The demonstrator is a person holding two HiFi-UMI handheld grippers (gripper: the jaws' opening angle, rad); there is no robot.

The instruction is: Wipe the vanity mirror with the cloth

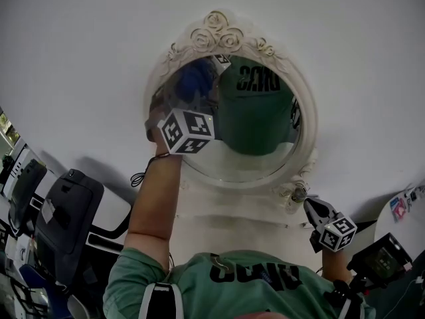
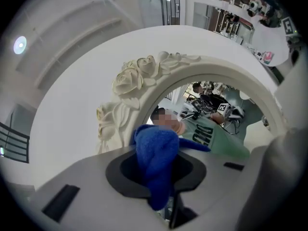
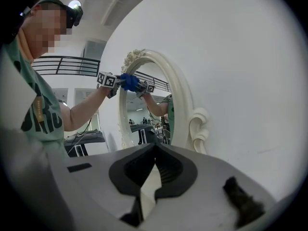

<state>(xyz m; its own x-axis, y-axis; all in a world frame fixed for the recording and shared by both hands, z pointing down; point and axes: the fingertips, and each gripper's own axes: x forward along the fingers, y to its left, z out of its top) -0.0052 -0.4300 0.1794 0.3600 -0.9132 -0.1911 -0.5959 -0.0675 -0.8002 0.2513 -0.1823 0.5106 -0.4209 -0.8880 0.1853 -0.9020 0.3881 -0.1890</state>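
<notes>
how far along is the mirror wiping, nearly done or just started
Done: the blue cloth is clamped in the left gripper. In hand: it is held against the vanity mirror at its upper left, near the carved roses. Left: no wiped area can be told apart, so the rest may remain. The right gripper is shut, empty, low.

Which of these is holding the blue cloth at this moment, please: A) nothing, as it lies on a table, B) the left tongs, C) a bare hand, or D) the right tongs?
B: the blue cloth is pinched in the left tongs, up by the carved roses of the mirror frame; the right tongs are shut on nothing.
</notes>
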